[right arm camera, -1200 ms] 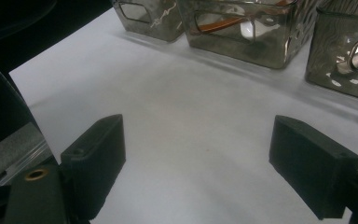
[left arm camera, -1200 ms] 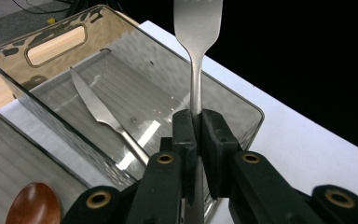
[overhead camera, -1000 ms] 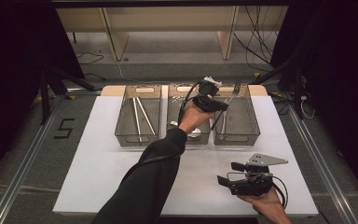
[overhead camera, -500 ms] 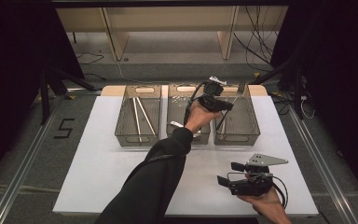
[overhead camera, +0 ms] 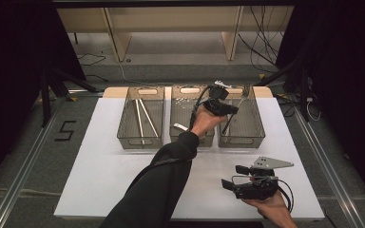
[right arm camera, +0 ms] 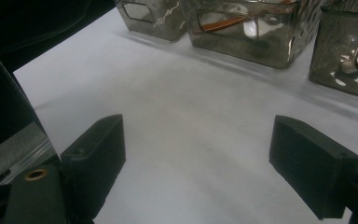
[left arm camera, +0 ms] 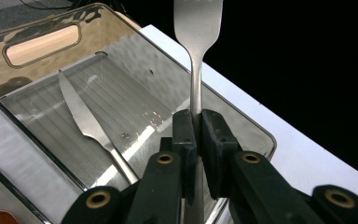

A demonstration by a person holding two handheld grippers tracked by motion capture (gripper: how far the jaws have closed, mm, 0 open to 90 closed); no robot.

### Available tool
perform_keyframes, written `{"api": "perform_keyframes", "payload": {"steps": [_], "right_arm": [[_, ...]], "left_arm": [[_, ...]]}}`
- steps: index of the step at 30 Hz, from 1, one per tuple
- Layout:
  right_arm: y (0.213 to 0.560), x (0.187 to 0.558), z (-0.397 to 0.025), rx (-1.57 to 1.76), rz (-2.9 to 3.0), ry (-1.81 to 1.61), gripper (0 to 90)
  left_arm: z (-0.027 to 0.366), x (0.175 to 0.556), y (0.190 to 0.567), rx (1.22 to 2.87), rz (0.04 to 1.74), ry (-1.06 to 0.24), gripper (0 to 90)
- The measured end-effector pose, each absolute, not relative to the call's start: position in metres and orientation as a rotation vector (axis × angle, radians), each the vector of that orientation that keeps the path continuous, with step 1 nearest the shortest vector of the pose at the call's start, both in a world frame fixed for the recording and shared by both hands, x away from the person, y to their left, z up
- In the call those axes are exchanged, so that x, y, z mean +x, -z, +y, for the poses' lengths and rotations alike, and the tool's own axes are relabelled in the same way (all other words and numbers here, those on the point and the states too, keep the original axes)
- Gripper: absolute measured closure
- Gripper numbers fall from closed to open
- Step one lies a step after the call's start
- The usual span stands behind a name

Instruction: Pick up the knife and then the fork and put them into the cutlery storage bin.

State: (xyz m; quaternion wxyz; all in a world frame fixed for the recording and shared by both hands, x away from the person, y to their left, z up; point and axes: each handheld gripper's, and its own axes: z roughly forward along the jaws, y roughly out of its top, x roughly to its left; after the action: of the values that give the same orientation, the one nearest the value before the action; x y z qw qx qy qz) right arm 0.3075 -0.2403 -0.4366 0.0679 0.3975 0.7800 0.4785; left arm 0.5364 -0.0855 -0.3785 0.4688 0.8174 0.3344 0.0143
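My left gripper [left arm camera: 198, 130] is shut on the neck of a silver fork [left arm camera: 196, 28], whose tines point away from me. In the high view this left gripper [overhead camera: 221, 107] hangs over the right-hand clear bin [overhead camera: 254, 124]. Below it, on that bin's [left arm camera: 121, 32] floor, lies a table knife [left arm camera: 86, 119]. At the table's front right, my right gripper [overhead camera: 232, 176] stands open just above the white surface, and in its own view the right gripper [right arm camera: 200, 149] has nothing between its jaws.
Three clear bins stand in a row at the back of the white table [overhead camera: 104, 171]. The left bin [overhead camera: 125, 124] holds two thin sticks [overhead camera: 142, 116]. The middle bin [overhead camera: 183, 102] lies partly under the person's hand. A sleeved forearm [overhead camera: 166, 171] crosses the table's centre.
My left gripper has shifted slightly right and nearer with the fork, from the middle bin's edge to over the right bin. The right gripper has stayed put.
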Motion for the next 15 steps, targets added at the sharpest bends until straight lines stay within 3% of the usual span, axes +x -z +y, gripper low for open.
{"api": "perform_keyframes", "payload": {"steps": [15], "right_arm": [[0.437,0.307,-0.240,1.197,2.352,-1.440,19.1]], "left_arm": [[-0.088,0.536,0.394,2.018,0.857,-0.035,83.7]]}}
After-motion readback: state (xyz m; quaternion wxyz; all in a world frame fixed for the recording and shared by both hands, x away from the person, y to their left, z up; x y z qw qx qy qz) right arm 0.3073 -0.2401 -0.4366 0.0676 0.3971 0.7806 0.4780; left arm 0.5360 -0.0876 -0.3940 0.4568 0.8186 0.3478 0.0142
